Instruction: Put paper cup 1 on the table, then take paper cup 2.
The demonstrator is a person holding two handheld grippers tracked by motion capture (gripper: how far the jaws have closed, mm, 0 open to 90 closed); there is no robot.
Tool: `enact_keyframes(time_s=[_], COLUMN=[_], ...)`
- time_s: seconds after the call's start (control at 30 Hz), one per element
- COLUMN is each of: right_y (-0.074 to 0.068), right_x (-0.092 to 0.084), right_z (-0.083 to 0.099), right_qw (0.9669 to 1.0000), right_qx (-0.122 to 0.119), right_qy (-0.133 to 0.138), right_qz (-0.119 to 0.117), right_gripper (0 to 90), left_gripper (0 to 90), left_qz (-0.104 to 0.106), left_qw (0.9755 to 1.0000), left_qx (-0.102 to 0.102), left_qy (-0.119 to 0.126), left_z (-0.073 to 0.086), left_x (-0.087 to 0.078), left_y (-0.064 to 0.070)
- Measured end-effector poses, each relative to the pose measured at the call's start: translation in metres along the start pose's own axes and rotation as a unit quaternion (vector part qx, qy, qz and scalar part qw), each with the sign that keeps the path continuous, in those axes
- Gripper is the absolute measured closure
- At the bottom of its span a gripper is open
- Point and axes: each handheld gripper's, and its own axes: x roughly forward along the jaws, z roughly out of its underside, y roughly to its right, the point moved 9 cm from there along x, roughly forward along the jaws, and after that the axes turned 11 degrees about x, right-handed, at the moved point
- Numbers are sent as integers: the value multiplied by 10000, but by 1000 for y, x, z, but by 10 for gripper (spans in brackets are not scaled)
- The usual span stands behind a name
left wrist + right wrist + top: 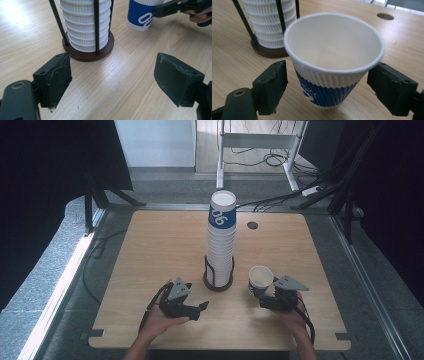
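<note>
The paper cup (pixel 332 62) stands upright on the table (pixel 150 250), just to the right of the tall stack of cups (pixel 221 240) that sits in a dark round holder (pixel 218 282). It is white inside, with ribbed sides and a blue band with white marks. The right claw (pixel 327 87) has its two black pads on either side of the cup. The pads do not press on it, and there is a small gap on each side, so this claw is open with the cup between its pads. The left claw (pixel 112 77) is open too and holds nothing; it points at the foot of the holder from a little way off. I think the cup is very light, so it could tip or slide if a pad bumps it. It is thin paper, so it looks soft and easy to squash, most of all near the top, where nothing is inside to hold it out. The ribs should help the pads not slip. The rolled rim at the top is the stiffest part. A good place to take it looks like the ribbed side a bit under the rim, one pad on each side, with a gentle squeeze, just enough to lift it. A hard squeeze would likely bend the cup out of its round shape, and then it may not fit well on the stack.
</note>
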Motion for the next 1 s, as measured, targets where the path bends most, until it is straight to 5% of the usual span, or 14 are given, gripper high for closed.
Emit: enact_keyframes(time_s=[0.4,0.73,1.0], right_y=[-2,-26,-43], right_x=[-41,-64,-63], right_z=[-21,-40,-44], right_qw=[9985,9940,9917], right_qx=[-4,-127,-213], right_qy=[546,907,890], right_qz=[-35,-598,-905], right_gripper=[170,216,227], left_gripper=[150,150,149], left_qz=[-31,-118,-278], left_qw=[10000,9994,9982], left_qx=[11,34,35], left_qy=[77,326,522], left_z=[-2,-9,-18], left_x=[-3,-10,-13], left_y=[-2,-4,-8])
